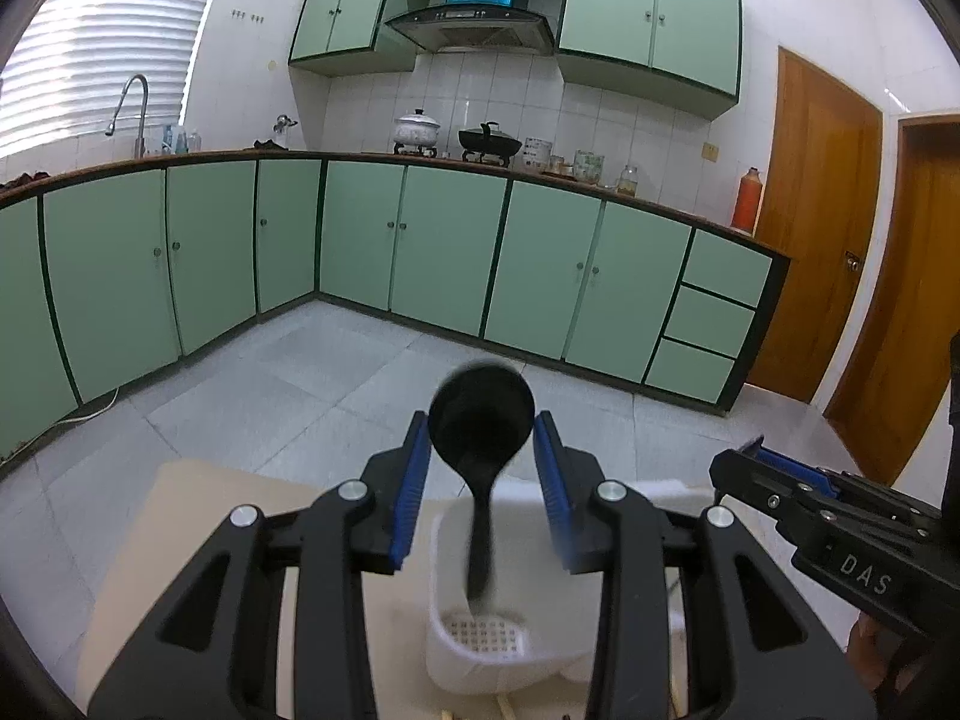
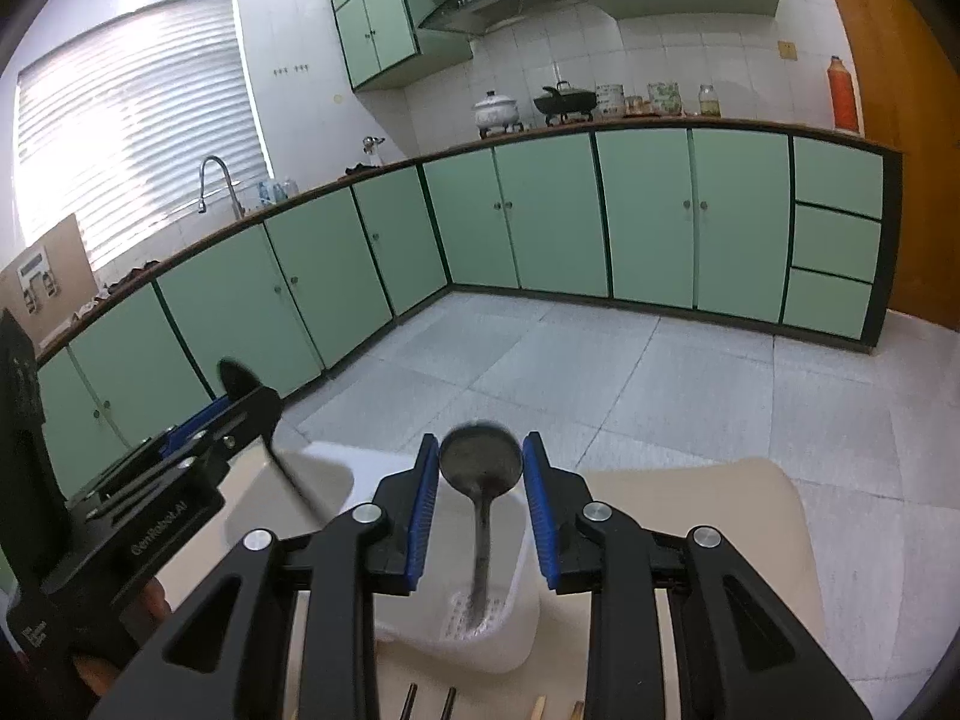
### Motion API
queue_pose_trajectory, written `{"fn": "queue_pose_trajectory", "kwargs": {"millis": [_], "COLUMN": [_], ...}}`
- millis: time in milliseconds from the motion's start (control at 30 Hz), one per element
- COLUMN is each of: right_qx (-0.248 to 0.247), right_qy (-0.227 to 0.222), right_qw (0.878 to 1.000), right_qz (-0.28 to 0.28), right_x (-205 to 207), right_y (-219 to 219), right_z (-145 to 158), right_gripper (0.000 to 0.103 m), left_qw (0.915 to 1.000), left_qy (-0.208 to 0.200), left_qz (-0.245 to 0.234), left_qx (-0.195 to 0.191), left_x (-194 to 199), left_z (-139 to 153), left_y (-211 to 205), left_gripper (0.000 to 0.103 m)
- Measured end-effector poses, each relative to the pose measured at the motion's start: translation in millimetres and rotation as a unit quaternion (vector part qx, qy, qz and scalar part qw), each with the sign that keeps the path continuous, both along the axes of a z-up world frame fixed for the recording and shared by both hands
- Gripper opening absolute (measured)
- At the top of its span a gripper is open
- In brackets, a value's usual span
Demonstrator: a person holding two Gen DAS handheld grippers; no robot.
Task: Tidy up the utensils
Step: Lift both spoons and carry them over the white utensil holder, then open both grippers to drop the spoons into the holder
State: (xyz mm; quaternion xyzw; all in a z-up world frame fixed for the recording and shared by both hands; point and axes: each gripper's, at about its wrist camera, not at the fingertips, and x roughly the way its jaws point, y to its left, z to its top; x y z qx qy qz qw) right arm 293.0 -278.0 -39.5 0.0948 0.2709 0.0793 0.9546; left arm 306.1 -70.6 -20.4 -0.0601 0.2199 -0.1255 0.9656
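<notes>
In the left wrist view my left gripper point(image 1: 482, 423) holds a black plastic spoon point(image 1: 480, 516) by its round bowl, and the blue pads meet the bowl's rim on both sides. Its handle hangs down into a white utensil holder point(image 1: 447, 642) with a perforated floor. In the right wrist view my right gripper point(image 2: 481, 447) is shut on the bowl of a dark metal spoon point(image 2: 482, 534), whose handle reaches the floor of the white utensil holder point(image 2: 522, 618). The left gripper point(image 2: 240, 405) shows at the left with the black spoon point(image 2: 235, 377) above another compartment.
The holder stands on a beige tabletop point(image 1: 198, 516) point(image 2: 720, 510), whose far edge drops to a grey tiled floor point(image 2: 600, 372). Several stick-like utensil ends point(image 2: 447, 705) lie at the table's near edge. Green kitchen cabinets point(image 1: 450, 246) line the far walls. The right gripper point(image 1: 753, 459) is at the right.
</notes>
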Motion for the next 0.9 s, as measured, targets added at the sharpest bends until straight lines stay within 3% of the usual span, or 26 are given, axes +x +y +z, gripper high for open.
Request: {"fn": "queue_pose_trajectory", "kwargs": {"millis": [233, 600, 900], "right_qx": [0.009, -0.008, -0.018], "right_qy": [-0.007, -0.025, 0.013], "right_qw": [1.0, 0.997, 0.996], "right_qz": [-0.018, -0.074, -0.085], "right_x": [-17.0, -92.3, -156.6], "right_y": [-8.8, -27.6, -28.0], "right_z": [3.2, -4.6, -35.5], "right_gripper": [0.046, 0.096, 0.097], "left_qw": [1.0, 0.9999, 0.9984], "left_qy": [-0.004, 0.003, 0.052], "left_qz": [0.001, 0.013, 0.006], "left_qx": [-0.001, 0.003, 0.021], "left_x": [-22.0, -91.6, -157.4], "left_z": [2.6, 2.4, -27.7], "left_y": [13.6, 31.1, 41.7], "left_gripper": [0.05, 0.087, 0.091]}}
